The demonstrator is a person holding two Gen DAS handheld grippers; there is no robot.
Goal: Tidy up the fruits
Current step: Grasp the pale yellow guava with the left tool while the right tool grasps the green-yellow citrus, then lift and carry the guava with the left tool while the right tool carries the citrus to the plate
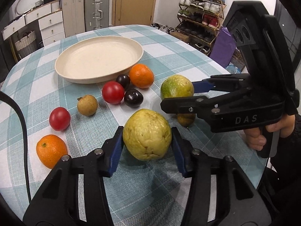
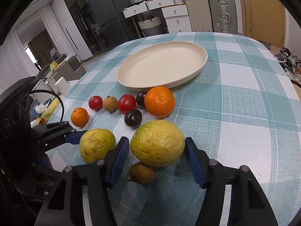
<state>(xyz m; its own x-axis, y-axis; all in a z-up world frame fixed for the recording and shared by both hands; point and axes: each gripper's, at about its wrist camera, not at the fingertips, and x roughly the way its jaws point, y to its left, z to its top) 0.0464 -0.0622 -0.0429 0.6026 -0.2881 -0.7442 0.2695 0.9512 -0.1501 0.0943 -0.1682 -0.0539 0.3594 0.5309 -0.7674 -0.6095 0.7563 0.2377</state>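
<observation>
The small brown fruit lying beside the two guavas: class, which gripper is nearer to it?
Right. The brown fruit lies between the right gripper's fingers, under its guava. The left gripper is farther off, around the other guava.

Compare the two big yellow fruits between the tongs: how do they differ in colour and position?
The fruit in the left tongs is pale yellow all over; the fruit in the right tongs has a green patch on one side. The left one sits alone between its pads; the right one has a small brown fruit directly beside it. The right one also lies nearer the plate. Both are large, bumpy-skinned, and off the plate.
</observation>
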